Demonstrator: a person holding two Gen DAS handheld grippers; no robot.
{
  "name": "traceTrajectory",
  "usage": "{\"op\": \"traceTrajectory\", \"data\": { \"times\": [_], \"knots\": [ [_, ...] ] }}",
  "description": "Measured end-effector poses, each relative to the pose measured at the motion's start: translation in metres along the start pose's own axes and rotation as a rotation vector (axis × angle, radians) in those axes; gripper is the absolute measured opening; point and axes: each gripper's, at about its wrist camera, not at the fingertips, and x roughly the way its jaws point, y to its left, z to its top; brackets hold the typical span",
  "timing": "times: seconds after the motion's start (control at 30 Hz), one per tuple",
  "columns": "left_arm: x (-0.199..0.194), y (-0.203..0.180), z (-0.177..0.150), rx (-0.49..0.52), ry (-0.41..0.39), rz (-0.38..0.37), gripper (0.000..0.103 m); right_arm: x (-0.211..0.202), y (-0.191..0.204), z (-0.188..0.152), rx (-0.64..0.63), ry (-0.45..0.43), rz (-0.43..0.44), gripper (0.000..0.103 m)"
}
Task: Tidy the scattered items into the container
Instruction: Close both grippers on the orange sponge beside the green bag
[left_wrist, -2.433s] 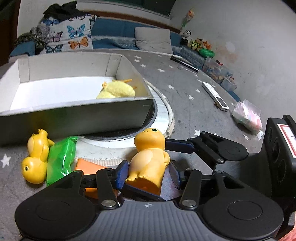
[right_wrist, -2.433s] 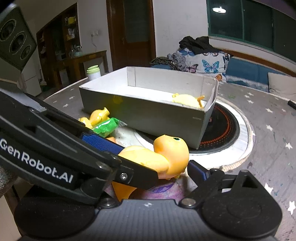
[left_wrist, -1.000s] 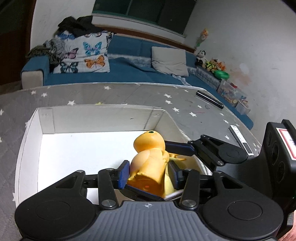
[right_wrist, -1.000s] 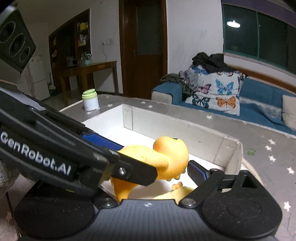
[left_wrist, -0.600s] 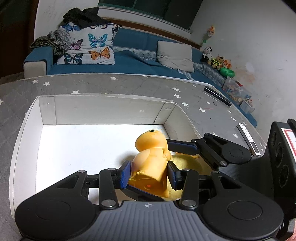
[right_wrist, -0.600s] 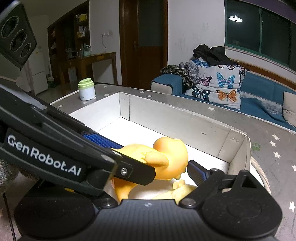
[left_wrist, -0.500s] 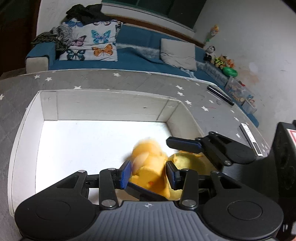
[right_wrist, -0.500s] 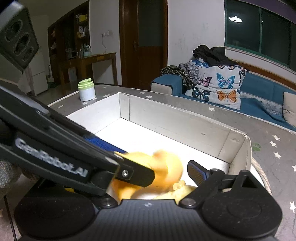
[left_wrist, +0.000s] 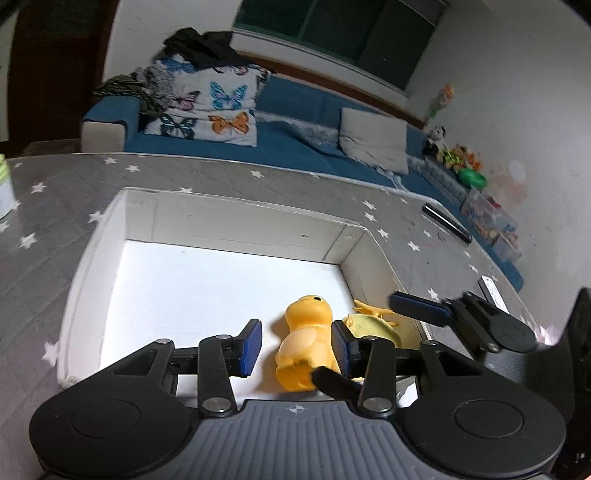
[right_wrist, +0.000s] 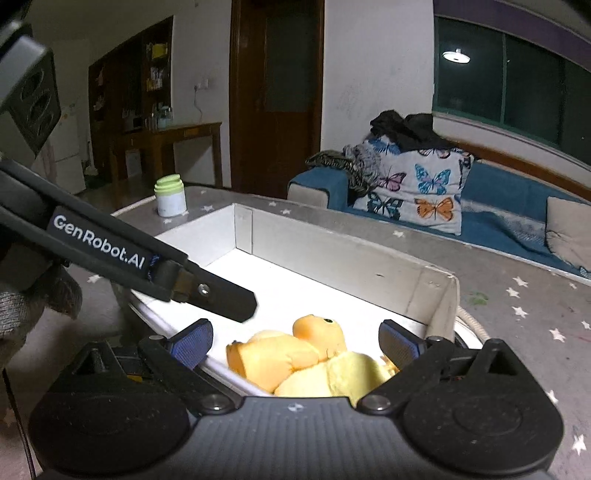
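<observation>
Orange toy duck (left_wrist: 308, 347) lies released in the white box's (left_wrist: 236, 221) near right corner; both tools (left_wrist: 295, 345) (right_wrist: 295, 339) gape empty, free to fetch remaining items.

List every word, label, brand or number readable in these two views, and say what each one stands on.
"GenRobot.AI": white letters on the black arm of the left tongs, seen in the right wrist view.
White remote at the table's right edge: markings too small to read.
White jar with green lid: no legible label.
Orange duck toy and white box: no text.
</observation>
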Motion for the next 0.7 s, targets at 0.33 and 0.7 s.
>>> {"op": "traceTrajectory", "data": {
  "times": [0.33,0.7],
  "knots": [
    [-0.039,-0.009,-0.039,-0.018,-0.06,0.057,0.044,-0.058,0.016,-0.026,0.029,-0.046,0.018,0.099],
    [-0.058,-0.004,-0.087,-0.076,-0.044,0.089,0.044,-0.069,0.047,-0.068,-0.005,0.047,0.066,0.099]
  ]
}}
